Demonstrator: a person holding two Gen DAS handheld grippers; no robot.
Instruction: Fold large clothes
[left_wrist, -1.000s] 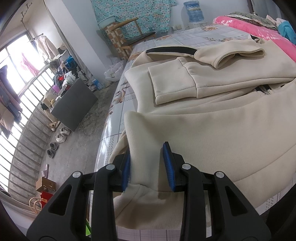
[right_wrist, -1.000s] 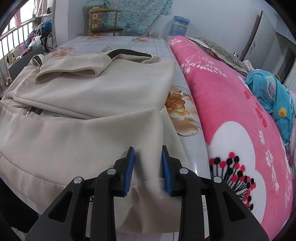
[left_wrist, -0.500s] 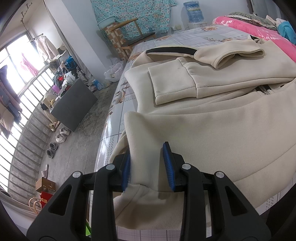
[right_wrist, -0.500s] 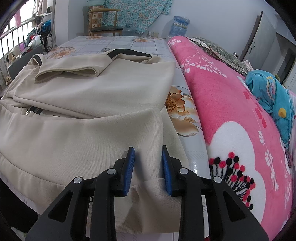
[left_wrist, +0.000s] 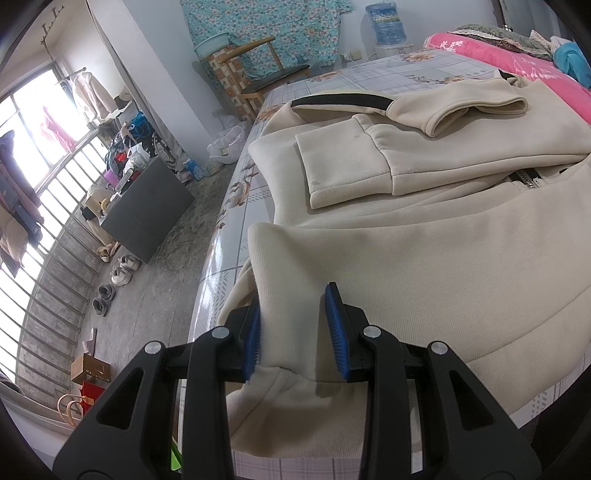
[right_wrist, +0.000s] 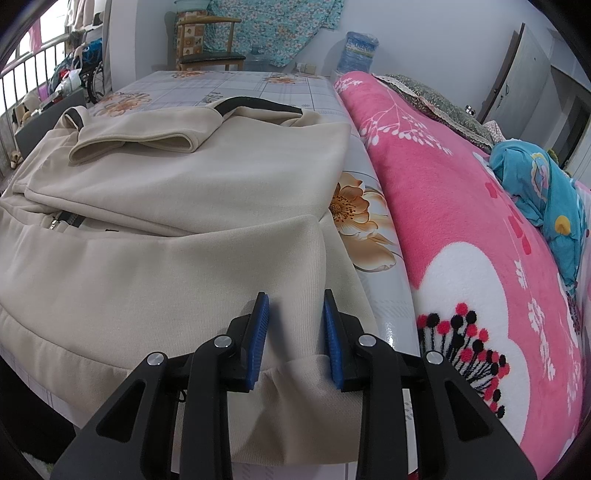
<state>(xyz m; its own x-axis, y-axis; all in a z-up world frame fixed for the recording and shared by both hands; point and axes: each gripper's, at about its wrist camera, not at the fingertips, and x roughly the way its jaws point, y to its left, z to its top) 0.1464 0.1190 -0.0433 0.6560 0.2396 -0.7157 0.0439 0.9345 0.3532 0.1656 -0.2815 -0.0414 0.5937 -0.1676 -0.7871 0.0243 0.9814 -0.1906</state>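
A cream zip-up jacket (left_wrist: 424, 258) lies spread on the flower-print table (left_wrist: 406, 70), its sleeves (left_wrist: 461, 107) folded across the chest. My left gripper (left_wrist: 293, 302) is shut on a thick bunch of the jacket's near hem at the left corner, beside the table's left edge. In the right wrist view the same jacket (right_wrist: 147, 266) fills the left half. My right gripper (right_wrist: 294, 295) is shut on the hem's right corner, with cloth bulging between the blue pads (right_wrist: 258, 325). Both hem corners look folded up over the jacket's lower part.
A pink flowered blanket (right_wrist: 461, 229) borders the table on the right, with a blue bundle (right_wrist: 546, 199) on it. A wooden chair (left_wrist: 258, 62) and water bottle (left_wrist: 384, 22) stand beyond the far end. Left of the table are a dark cabinet (left_wrist: 147, 206) and shoes (left_wrist: 118, 273).
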